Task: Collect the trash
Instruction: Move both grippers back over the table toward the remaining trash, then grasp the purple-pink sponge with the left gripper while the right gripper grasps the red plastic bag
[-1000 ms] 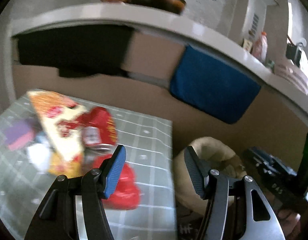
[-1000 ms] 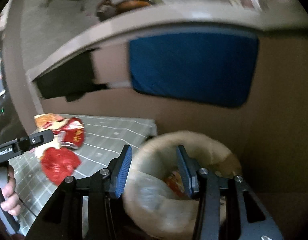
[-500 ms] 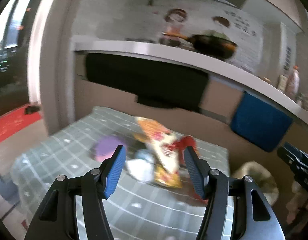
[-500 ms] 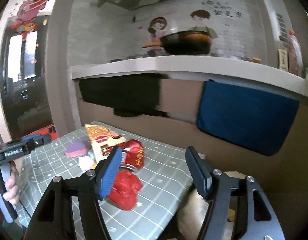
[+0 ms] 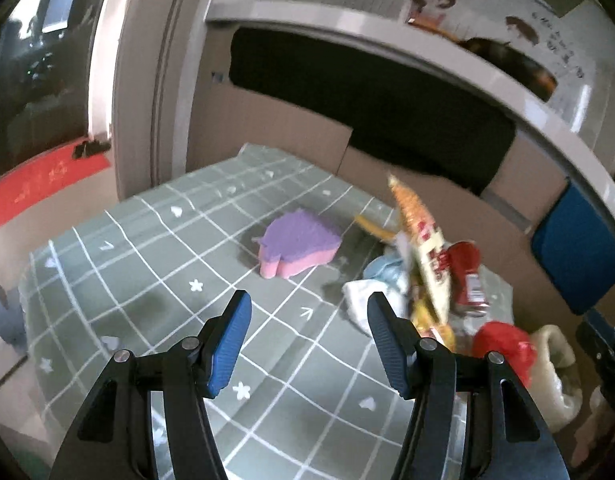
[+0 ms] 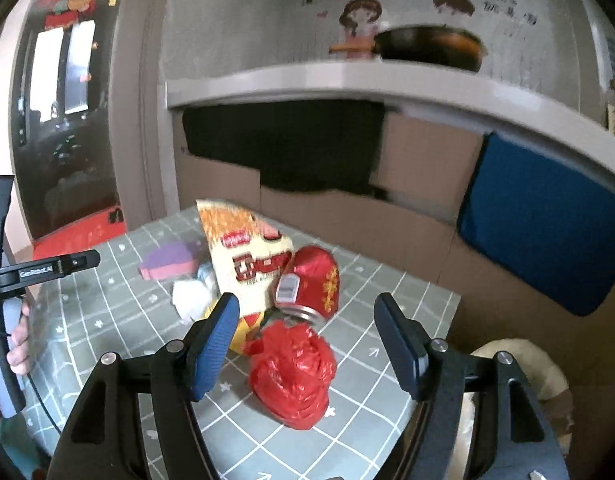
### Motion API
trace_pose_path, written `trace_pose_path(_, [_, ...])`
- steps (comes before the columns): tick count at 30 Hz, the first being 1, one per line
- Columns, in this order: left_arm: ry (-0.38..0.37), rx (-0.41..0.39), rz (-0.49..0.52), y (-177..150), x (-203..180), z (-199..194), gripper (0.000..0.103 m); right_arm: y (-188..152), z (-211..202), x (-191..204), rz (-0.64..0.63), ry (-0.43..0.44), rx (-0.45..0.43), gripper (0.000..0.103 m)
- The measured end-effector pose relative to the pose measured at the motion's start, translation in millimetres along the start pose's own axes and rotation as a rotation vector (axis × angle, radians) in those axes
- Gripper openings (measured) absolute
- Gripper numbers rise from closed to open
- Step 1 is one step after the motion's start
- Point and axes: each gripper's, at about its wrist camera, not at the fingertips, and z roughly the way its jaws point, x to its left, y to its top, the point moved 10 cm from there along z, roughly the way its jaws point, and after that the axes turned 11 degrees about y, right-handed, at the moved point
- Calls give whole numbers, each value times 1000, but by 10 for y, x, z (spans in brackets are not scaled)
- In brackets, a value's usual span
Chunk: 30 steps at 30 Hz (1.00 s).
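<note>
Grey-green checked cloth covers the tabletop (image 5: 155,264), and the trash sits in a loose heap toward its far right edge. I see my left gripper (image 5: 307,338) above the near middle of the cloth, jaws wide with nothing between them. Ahead of it a purple-and-pink sponge (image 5: 297,246) lies alone, apart from the heap. Just right of that gripper's right finger are a crumpled white paper (image 5: 357,300), a tall yellow snack bag (image 5: 421,248) standing on edge, a red can (image 5: 465,274) leaning against the bag, and a crumpled red plastic bag (image 5: 503,344) at the tabletop's right edge.

My right gripper (image 6: 307,334) faces the same heap from the other side — its jaws have just been opening and now stand wide, touching nothing. The red plastic bag (image 6: 293,372) lies on the cloth in the gap between the fingers, nearest to me, with the can (image 6: 313,280) on its side just behind it and the snack bag (image 6: 243,252) propped to the can's left. The sponge (image 6: 169,264) lies further left.

Off the tabletop's right edge, low down, sits a cream-coloured basket (image 6: 519,364) — I cannot make out what is in it. At the left of this view a hand (image 6: 17,340) grips the other gripper's handle.
</note>
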Motion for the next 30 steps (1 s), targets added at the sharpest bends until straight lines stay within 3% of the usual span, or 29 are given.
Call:
trace_pose_path(5, [-24,34,-27,154,38,468,60,-159,283,-56,11,30,66,67])
trace_pose_path(9, [-59,77,-67,367,55,840,60,-202,388,-136,-2,5,80,67])
trace_pose_path(15, [-31,142,-129,605,78,1384,60,-263,531,-345,54,-5,106,67])
trace_pose_path(19, [-32,222,-148,586,66,1683,60,-361,597,-424,101,29,134,67])
trace_pose_path(22, [-63,268,-110,459,-7,1733,60,-416,613,-442,100,29,145,67])
trace_pose_path(30, [-52,196,92,144,-162,1318,59,-495,628,-439,125,73,152,67])
